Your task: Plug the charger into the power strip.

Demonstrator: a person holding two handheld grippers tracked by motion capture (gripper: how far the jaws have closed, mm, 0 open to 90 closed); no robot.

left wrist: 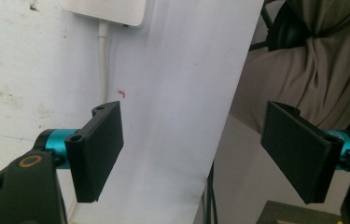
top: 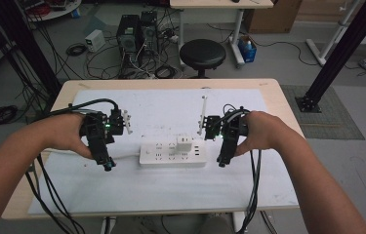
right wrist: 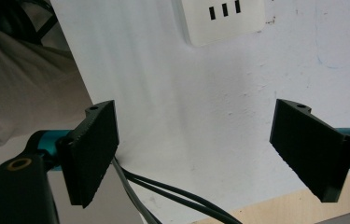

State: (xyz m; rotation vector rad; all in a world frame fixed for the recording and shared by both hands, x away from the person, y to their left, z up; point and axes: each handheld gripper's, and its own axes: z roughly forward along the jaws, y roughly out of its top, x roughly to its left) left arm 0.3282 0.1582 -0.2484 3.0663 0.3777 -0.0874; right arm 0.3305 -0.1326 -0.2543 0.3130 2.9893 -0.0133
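A white power strip [top: 172, 153] lies in the middle of the white sheet [top: 171, 192] on the table, with a white charger [top: 184, 144] plugged into it. My left gripper [top: 107, 165] is held just left of the strip and my right gripper [top: 222, 163] just right of it, both tilted back toward the person. In the left gripper view the left gripper [left wrist: 200, 154] stands open over the sheet, below the strip's corner [left wrist: 107, 11] and its white cable [left wrist: 102, 60]. In the right gripper view the right gripper [right wrist: 196, 149] is open and holds nothing, below the strip's USB end [right wrist: 224, 21].
Black gripper cables [right wrist: 163, 191] trail over the table's near edge [right wrist: 280, 205]. The person's clothing [left wrist: 303, 60] lies just beyond that edge. A black stool [top: 202, 53], computer towers [top: 136, 34] and floor cables stand behind the table. A black frame post [top: 341, 53] rises at the right.
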